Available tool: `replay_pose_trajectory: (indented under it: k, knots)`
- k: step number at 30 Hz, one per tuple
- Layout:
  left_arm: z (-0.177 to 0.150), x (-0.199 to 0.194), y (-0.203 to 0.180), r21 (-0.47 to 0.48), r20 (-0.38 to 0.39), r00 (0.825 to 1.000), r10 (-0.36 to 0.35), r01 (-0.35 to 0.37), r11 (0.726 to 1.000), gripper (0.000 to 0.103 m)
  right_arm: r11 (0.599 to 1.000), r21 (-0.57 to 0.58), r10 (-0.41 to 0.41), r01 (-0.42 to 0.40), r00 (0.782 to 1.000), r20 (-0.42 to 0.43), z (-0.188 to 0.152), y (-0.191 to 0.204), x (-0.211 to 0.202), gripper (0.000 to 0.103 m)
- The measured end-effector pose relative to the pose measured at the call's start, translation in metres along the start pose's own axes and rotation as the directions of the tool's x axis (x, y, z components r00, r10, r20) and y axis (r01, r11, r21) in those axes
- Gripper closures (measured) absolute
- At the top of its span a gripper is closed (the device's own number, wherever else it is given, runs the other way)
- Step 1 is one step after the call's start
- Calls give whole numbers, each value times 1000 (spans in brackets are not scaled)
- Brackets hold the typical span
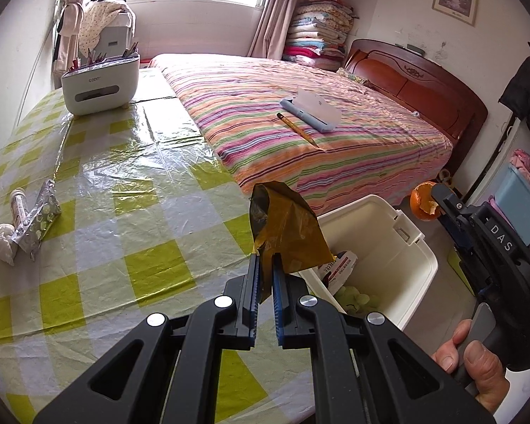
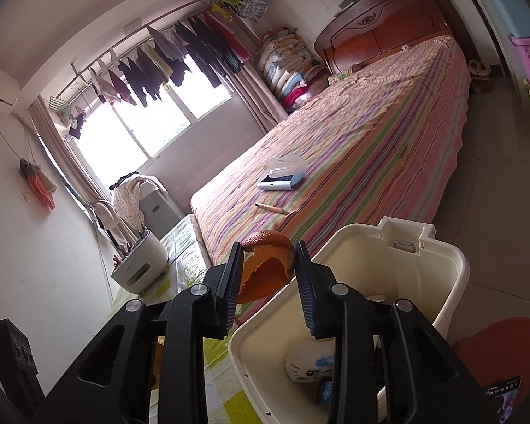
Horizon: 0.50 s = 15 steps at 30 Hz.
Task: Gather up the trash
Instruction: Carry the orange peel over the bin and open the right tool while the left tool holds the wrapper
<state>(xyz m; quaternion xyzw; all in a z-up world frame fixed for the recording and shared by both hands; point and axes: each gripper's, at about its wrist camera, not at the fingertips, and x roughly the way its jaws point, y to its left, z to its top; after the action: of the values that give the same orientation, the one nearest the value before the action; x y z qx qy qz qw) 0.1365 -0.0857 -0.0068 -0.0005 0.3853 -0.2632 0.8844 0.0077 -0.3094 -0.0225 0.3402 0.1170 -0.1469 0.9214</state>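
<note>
The left tongs (image 1: 265,265) are clamped tight on the bottom edge of a crumpled brown wrapper (image 1: 284,228), which stands up from the pads at the bench's right edge, just left of the bin (image 1: 411,243). The right tongs (image 2: 268,259) hold an orange peel (image 2: 266,268) between jaws standing partly apart; the peel touches both pads, though how firmly they press cannot be told. In the right wrist view the peel hangs beside the bin's near-left rim, not over the opening. The bin is white, lidless, and stands on the floor between bench and bed (image 1: 300,106); inside lie a printed paper packet (image 1: 339,265), something green (image 1: 357,298) and, in the right wrist view, a white plush toy (image 2: 312,360). More trash remains on the bench (image 1: 123,190), far left: a foil blister pack (image 1: 40,217), a white tube (image 1: 19,205) and wadded tissue (image 1: 3,243). The bench wears a green-checked cloth under clear plastic, with a white organizer (image 1: 100,83) of pens at its far end. On the striped bed lie an open blue case (image 1: 311,113) and a pencil (image 1: 296,129). A hand (image 1: 477,360) grips the right tongs' handle at near right.
</note>
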Motion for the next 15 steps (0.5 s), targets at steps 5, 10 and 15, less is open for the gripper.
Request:
replay_pose_trajectory:
  k: [5, 10, 15]
  knots:
    - [1, -2, 1, -5, 2, 1000, -9, 9, 1000, 96, 1000, 1, -6, 6, 1000, 20, 0, 1, -3, 52]
    - [2, -1, -1, -7, 2, 1000, -25, 25, 1000, 96, 998, 63, 5, -10, 997, 79, 2, -7, -13, 41]
    - [5, 10, -11, -5, -15, 998, -65, 65, 998, 96, 990, 139, 13, -29, 993, 115, 4, -21, -19, 38]
